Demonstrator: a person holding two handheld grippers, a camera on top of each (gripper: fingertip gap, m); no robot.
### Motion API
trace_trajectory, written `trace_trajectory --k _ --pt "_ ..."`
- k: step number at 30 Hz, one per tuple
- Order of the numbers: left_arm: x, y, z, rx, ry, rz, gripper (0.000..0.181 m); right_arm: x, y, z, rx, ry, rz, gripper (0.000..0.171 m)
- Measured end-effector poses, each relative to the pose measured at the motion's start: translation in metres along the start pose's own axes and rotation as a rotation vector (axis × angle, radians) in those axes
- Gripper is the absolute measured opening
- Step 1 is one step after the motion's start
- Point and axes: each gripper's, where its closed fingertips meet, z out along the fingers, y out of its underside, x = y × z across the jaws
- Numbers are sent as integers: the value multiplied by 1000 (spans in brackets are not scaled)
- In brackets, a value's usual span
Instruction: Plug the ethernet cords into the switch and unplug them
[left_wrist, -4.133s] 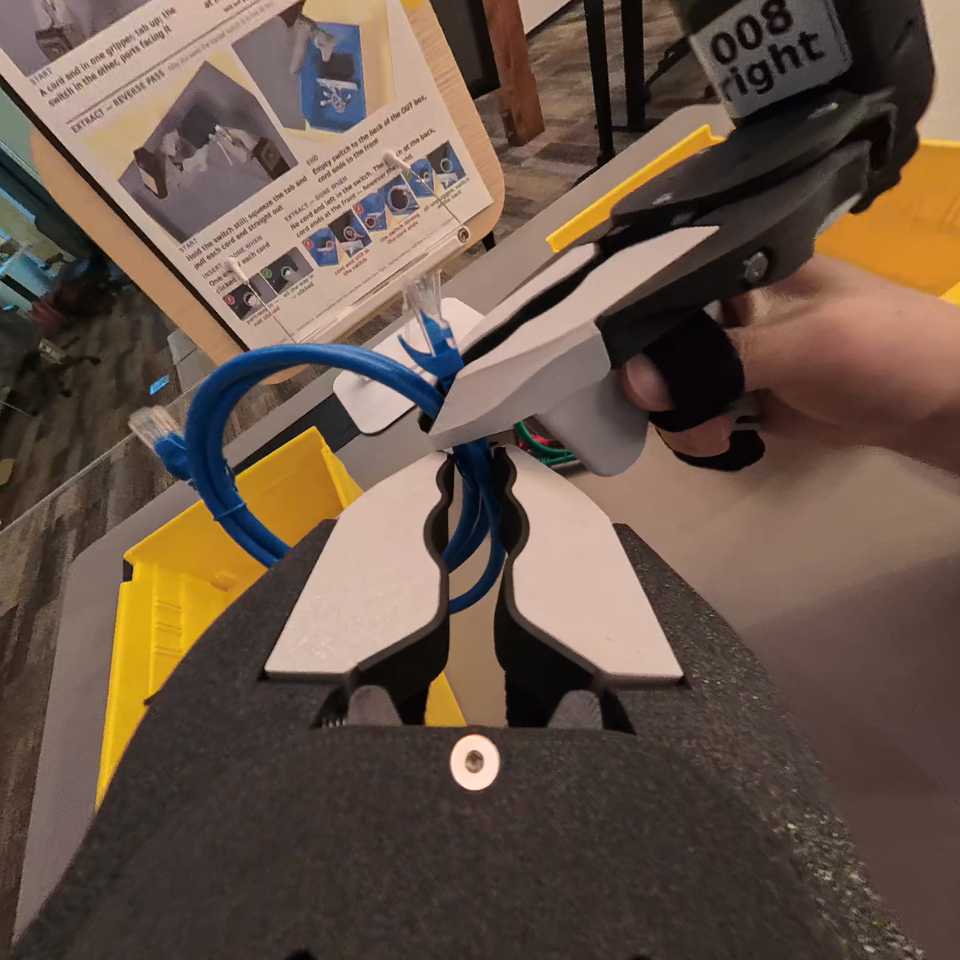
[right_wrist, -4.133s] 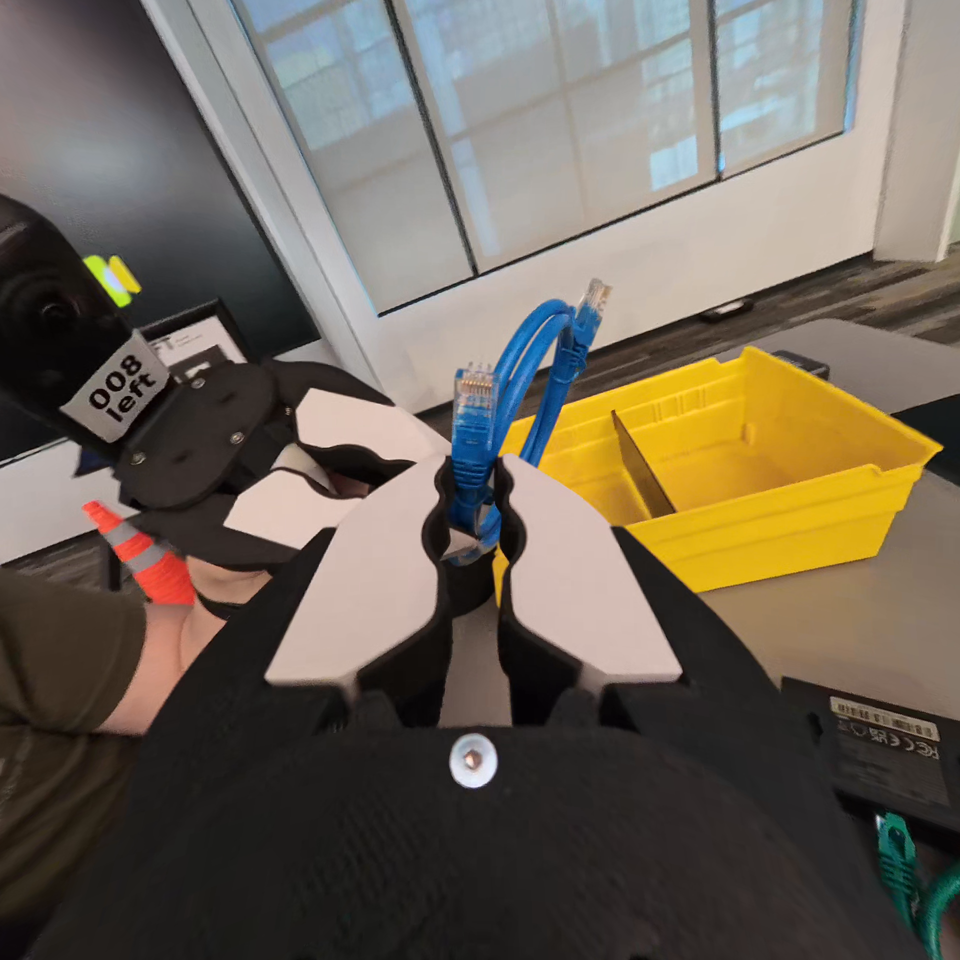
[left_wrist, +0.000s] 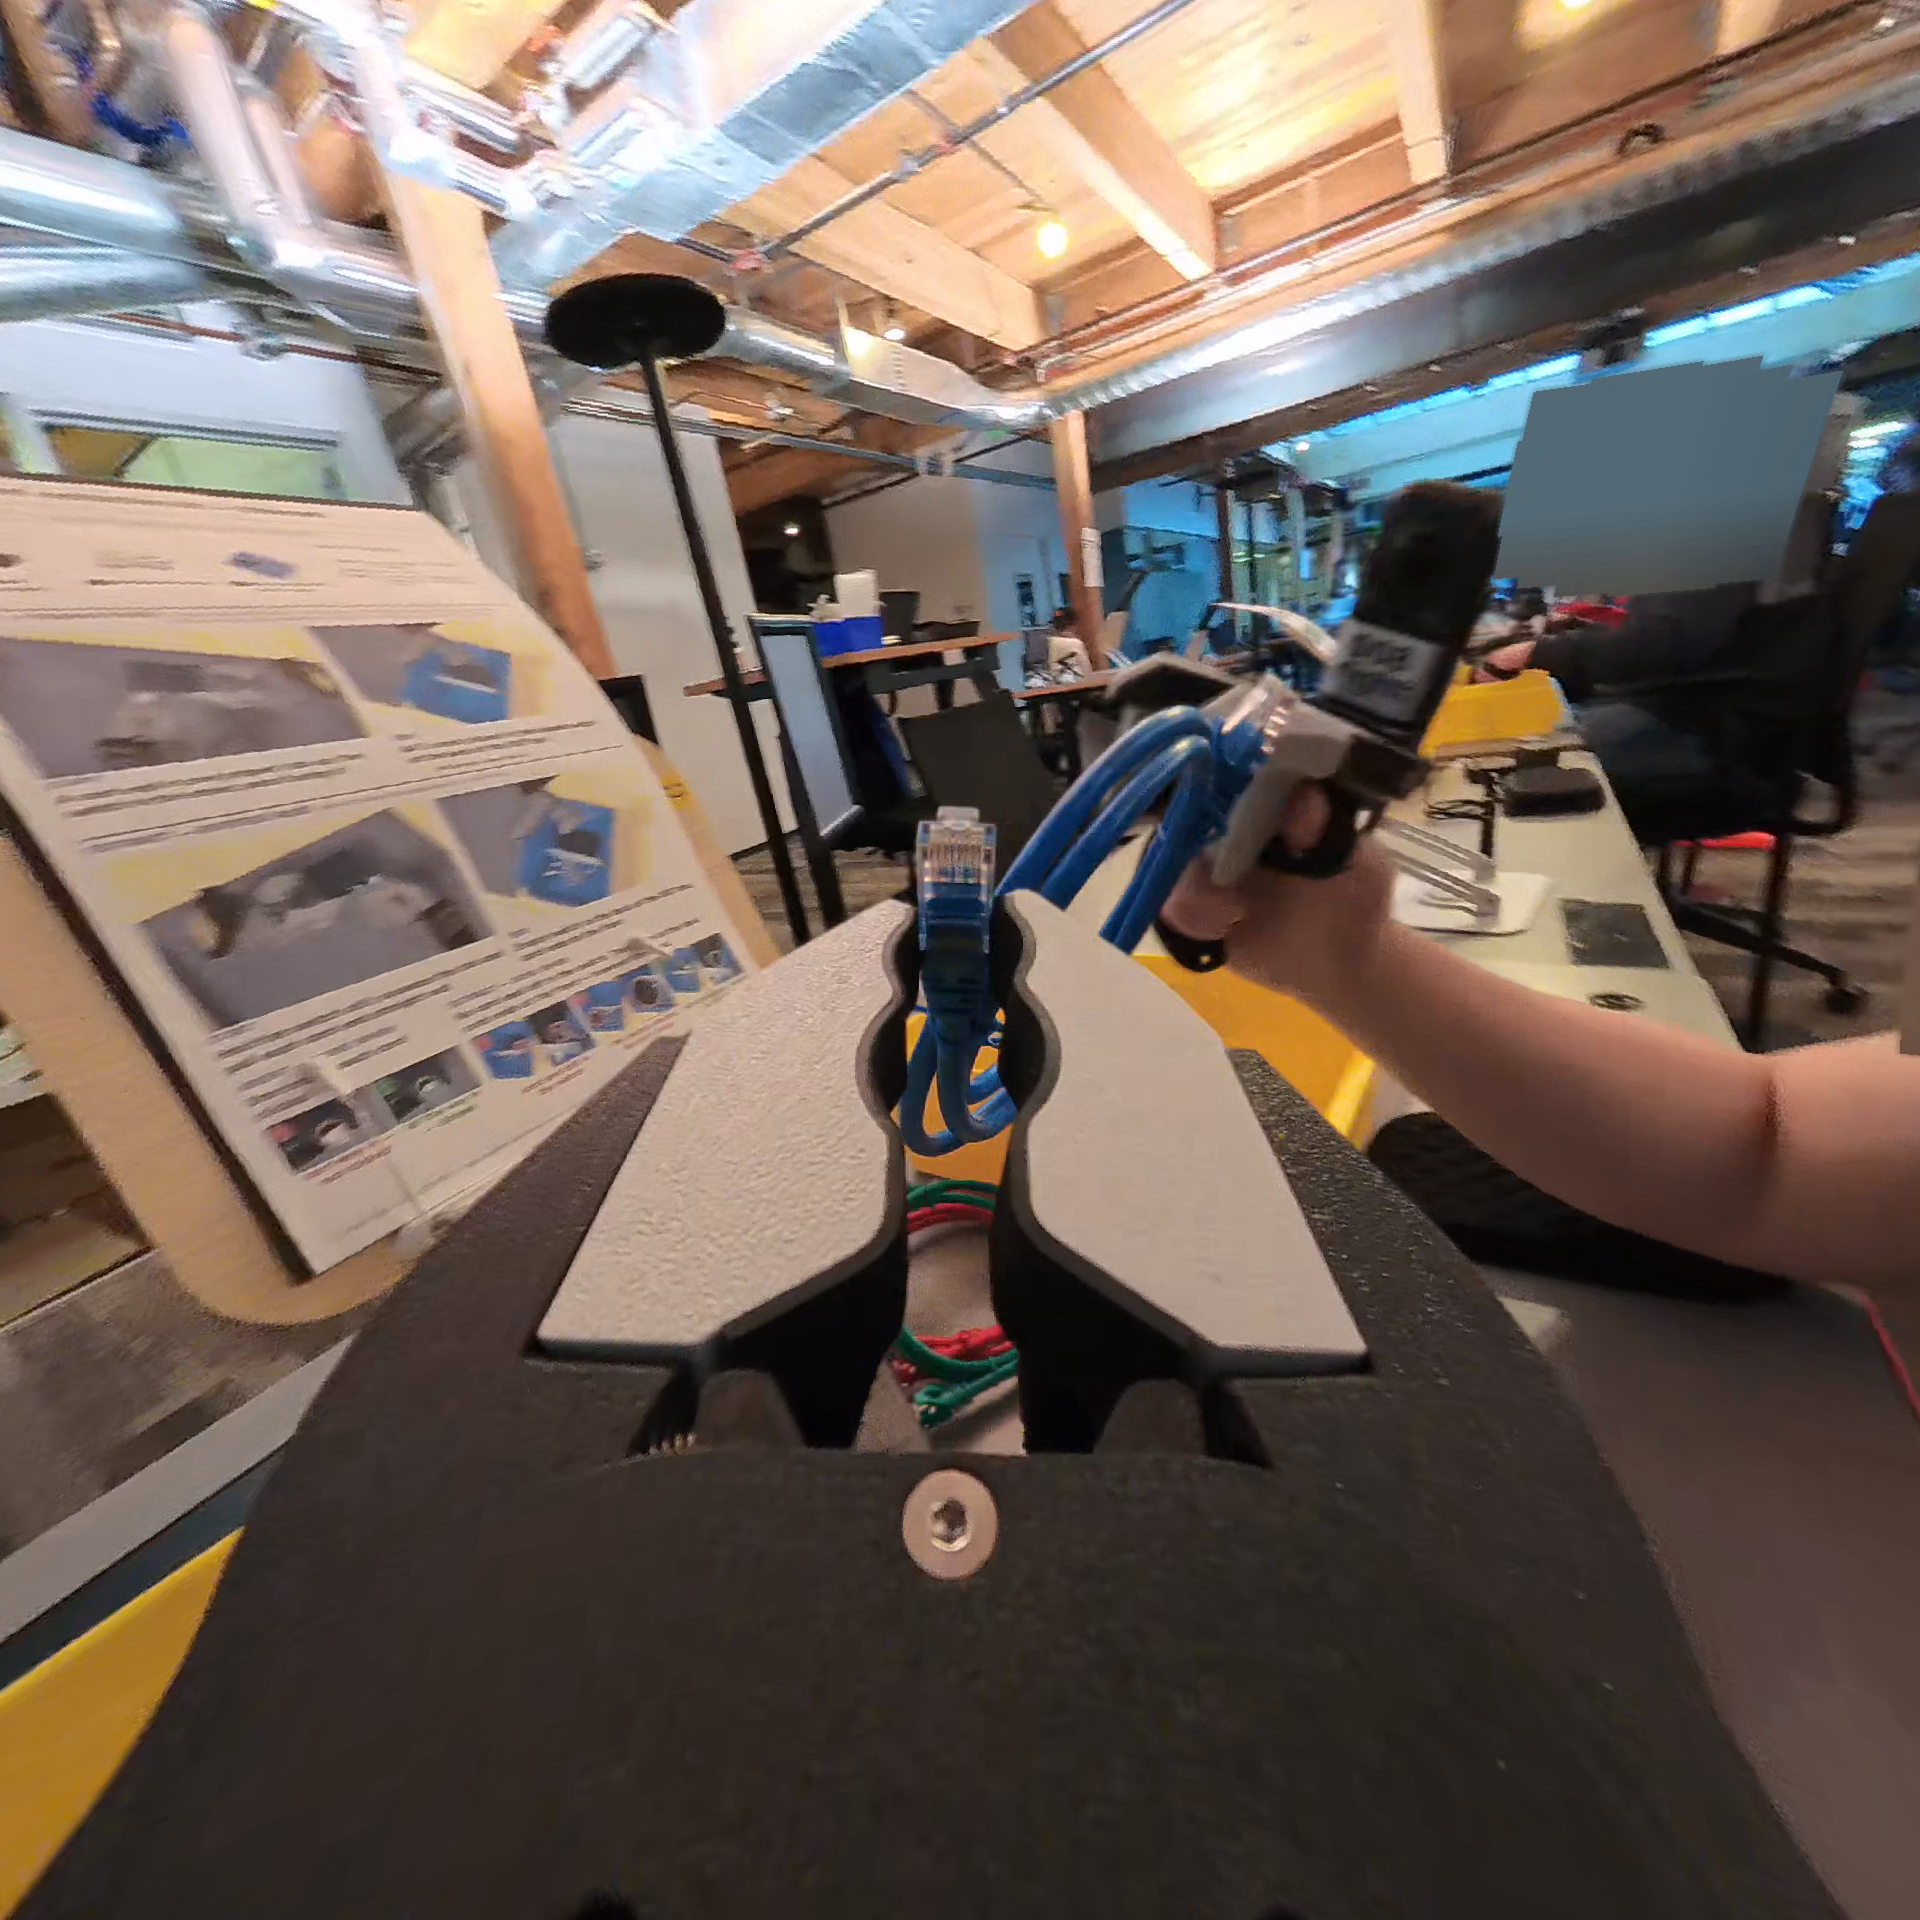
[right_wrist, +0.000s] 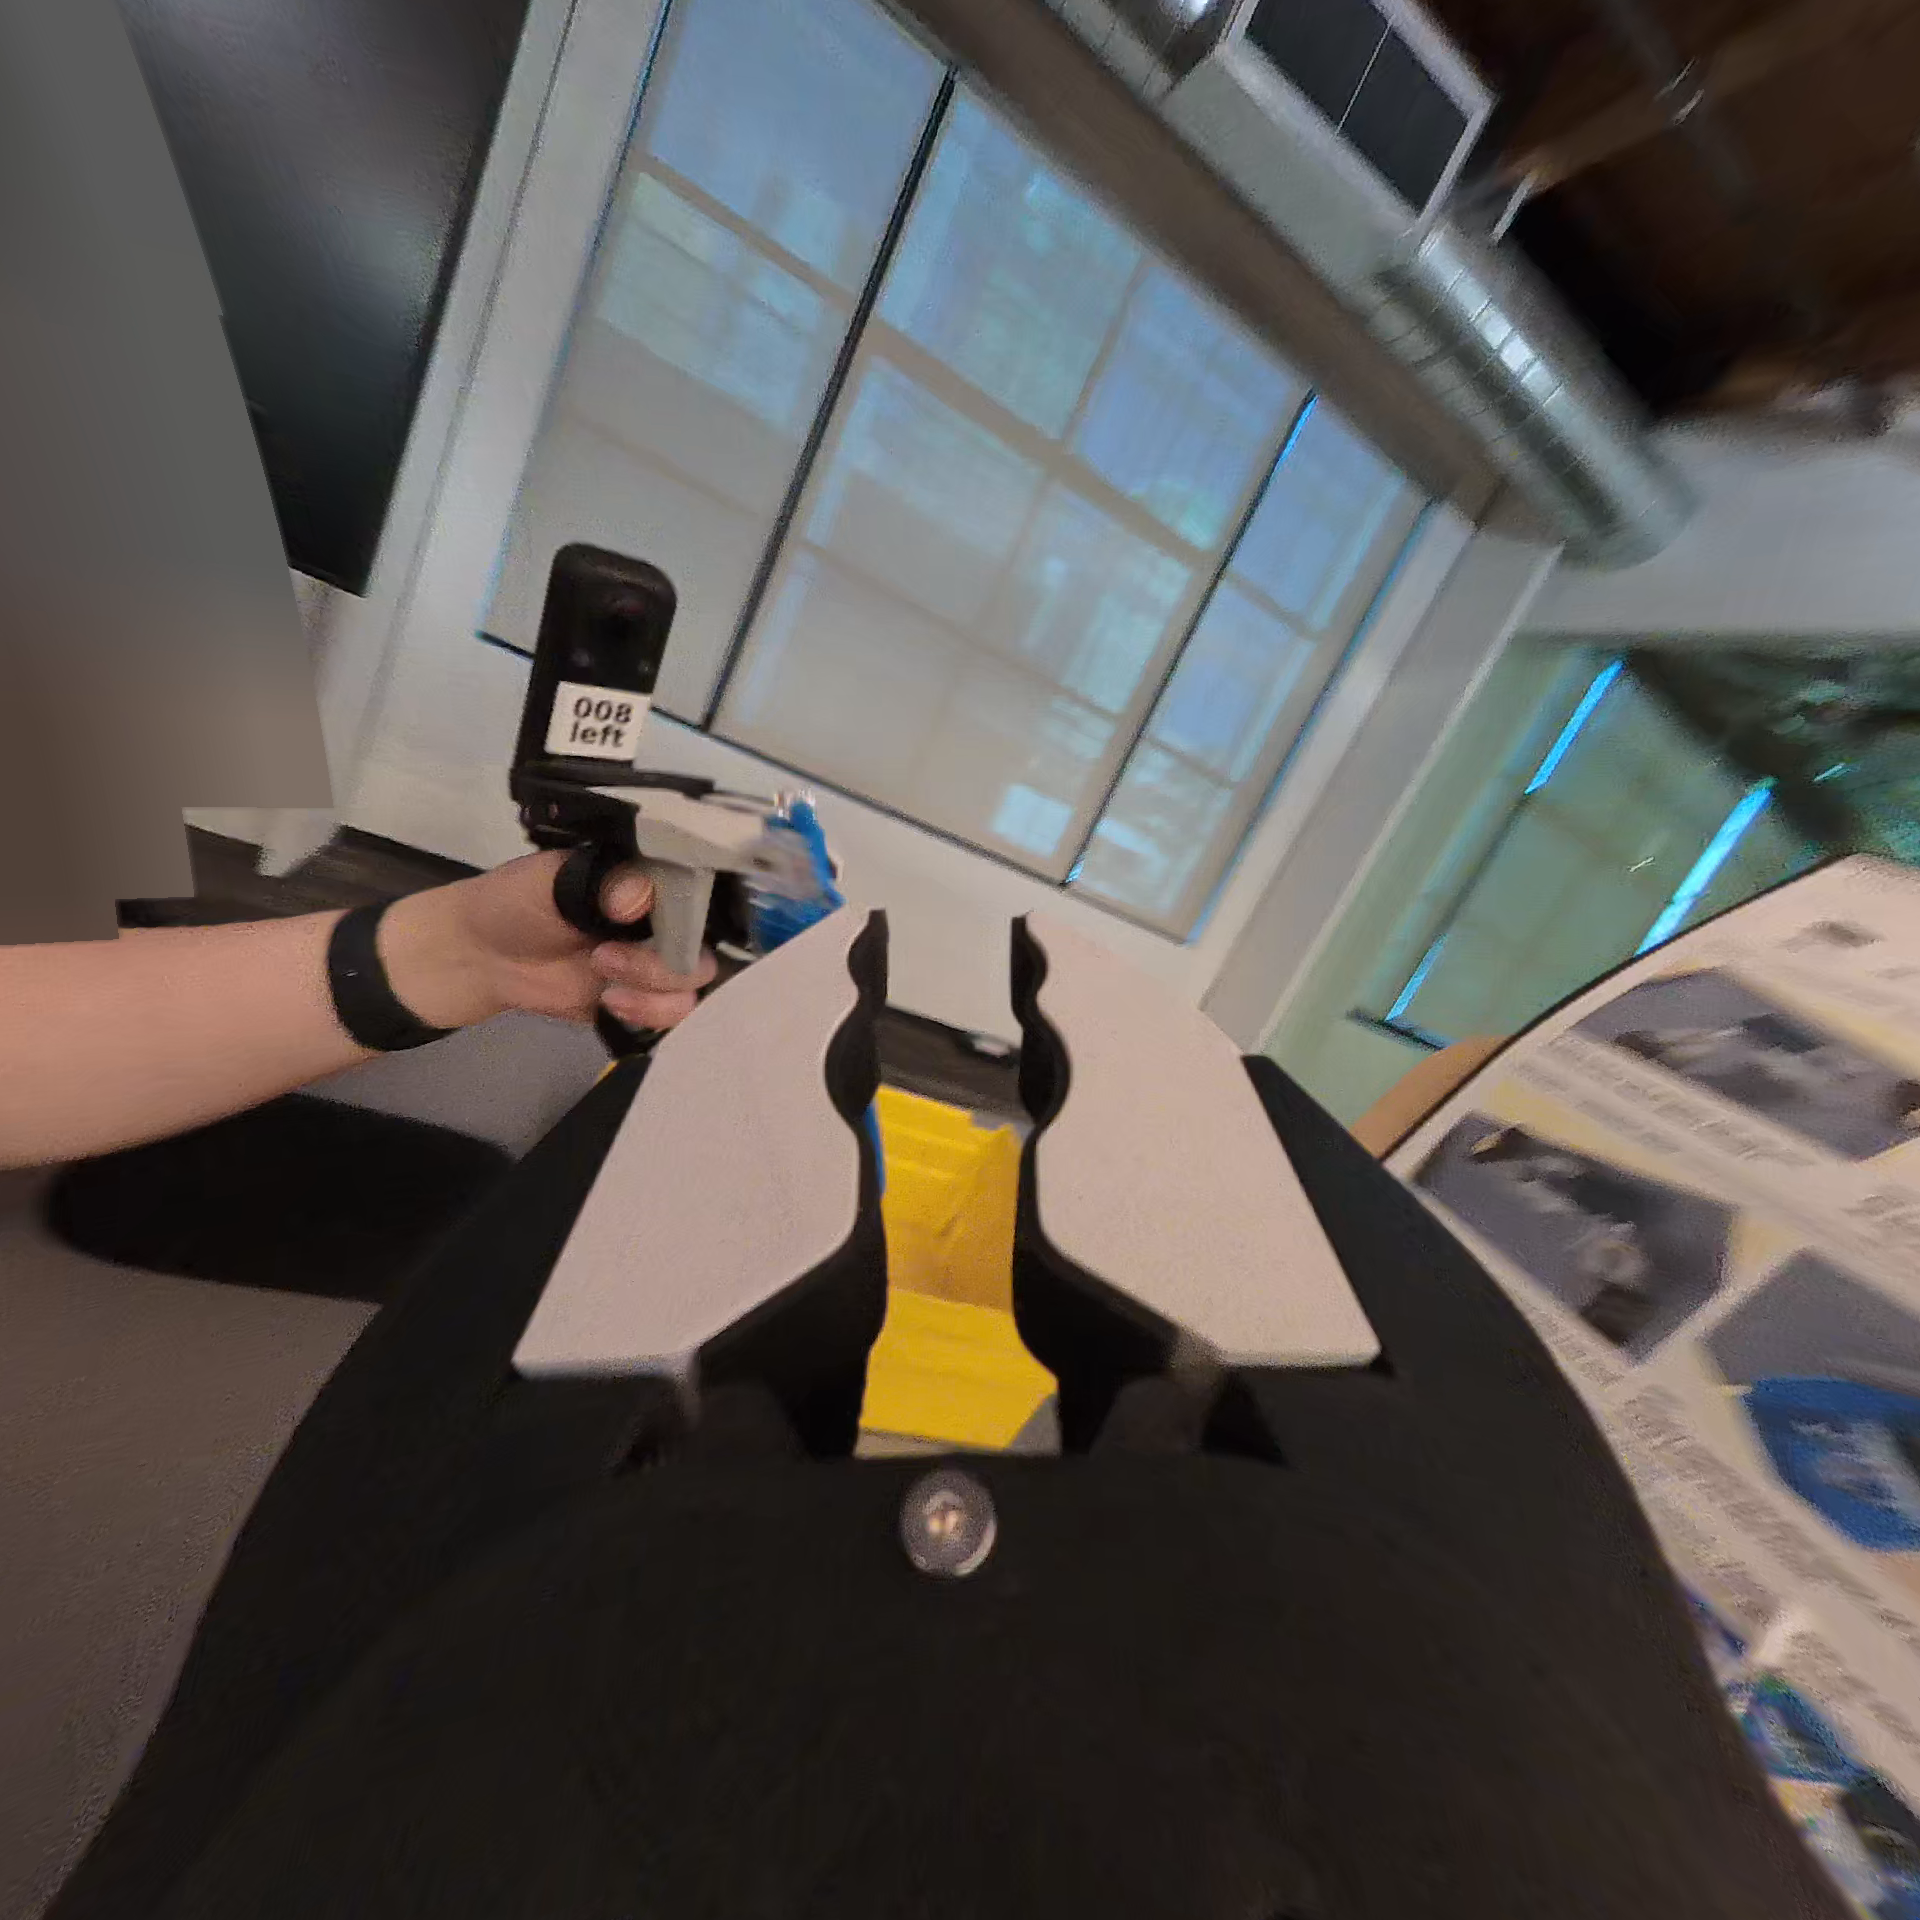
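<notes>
My left gripper is shut on a blue ethernet cord just below its clear plug, which points up past the fingertips. The rest of the cord loops right to my right gripper, where its other plug lies against the fingers. In the right wrist view my right gripper has its jaws apart with nothing between the tips. A sliver of blue cord shows below its left finger. The left gripper is off to its left with the cord. No switch is in view.
Green and red cords lie on the grey table below my left gripper. A yellow bin stands beyond, also in the right wrist view. An instruction board leans at the left. A person sits at a far table. Across from one pair of fingers to the other is roughly 12 centimeters.
My right gripper has let go of the blue cord and drawn apart from the left one. My left gripper now holds the cord just below a plug. Both views have tilted upward.
</notes>
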Motion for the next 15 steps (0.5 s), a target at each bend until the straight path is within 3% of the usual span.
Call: trace_trajectory --k 5,8,13,15 --pt "-15 5 2 32 -66 -67 12 -43 -27 4 44 -42 -263 14" --pt "-14 11 10 48 -82 -80 12 -75 -2 27 -57 -103 -348 12" --pt "-3 21 29 55 -88 -55 12 -57 54 56 -206 96 -249 40" --pt "3 22 35 70 -74 -59 12 -45 70 58 -238 178 -210 42"
